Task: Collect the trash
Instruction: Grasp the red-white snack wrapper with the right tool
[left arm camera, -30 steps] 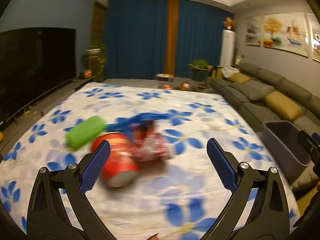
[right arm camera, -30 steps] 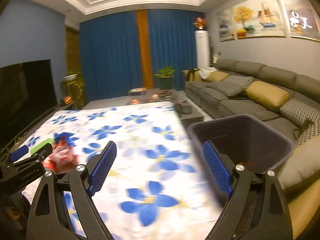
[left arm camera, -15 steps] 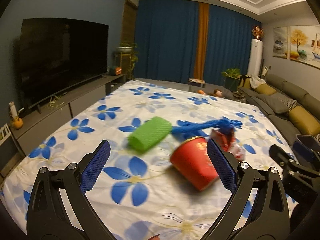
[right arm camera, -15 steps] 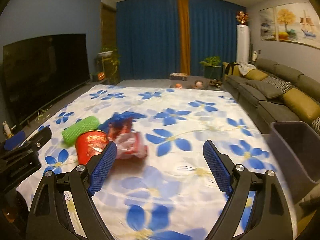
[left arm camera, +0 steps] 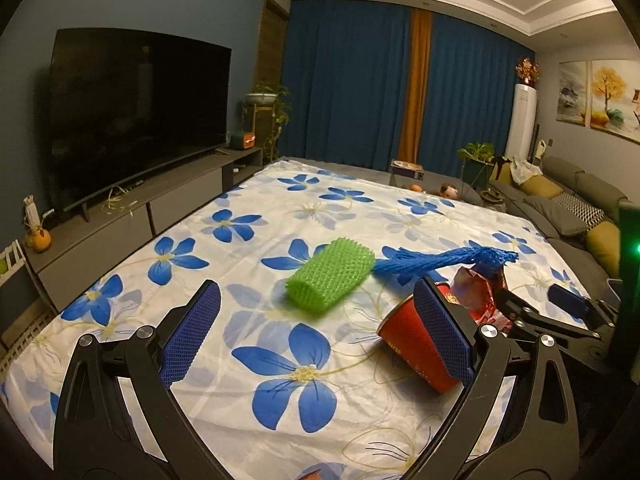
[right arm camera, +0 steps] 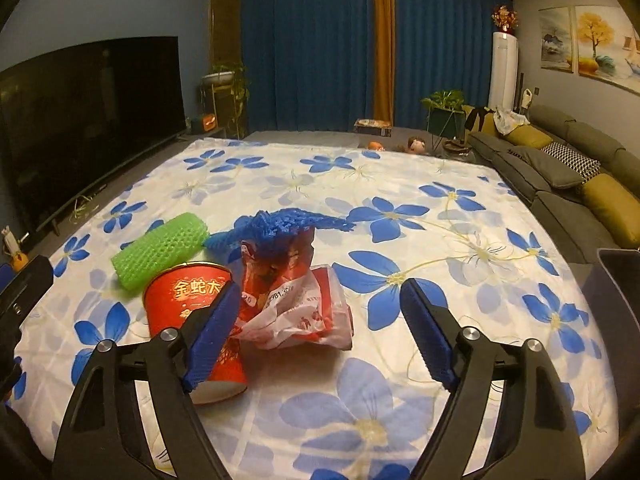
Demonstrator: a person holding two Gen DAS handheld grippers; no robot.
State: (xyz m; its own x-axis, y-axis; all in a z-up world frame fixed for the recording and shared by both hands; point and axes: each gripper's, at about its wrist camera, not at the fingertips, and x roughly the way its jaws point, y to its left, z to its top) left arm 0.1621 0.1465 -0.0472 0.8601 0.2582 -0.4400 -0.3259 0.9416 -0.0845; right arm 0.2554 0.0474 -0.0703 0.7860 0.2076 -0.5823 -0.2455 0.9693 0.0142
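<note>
Trash [right arm camera: 296,304] on cloth — right gripper [right arm camera: 320,336] closing, empty; left gripper [left arm camera: 316,336] wide, empty.

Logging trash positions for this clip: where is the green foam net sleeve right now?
The green foam net sleeve lies on the flowered cloth, left of centre in the right wrist view, just behind the red paper cup and beside the blue net.

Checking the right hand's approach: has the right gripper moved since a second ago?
Yes. The right gripper swung left from the bin, toward the red wrapper.
</note>
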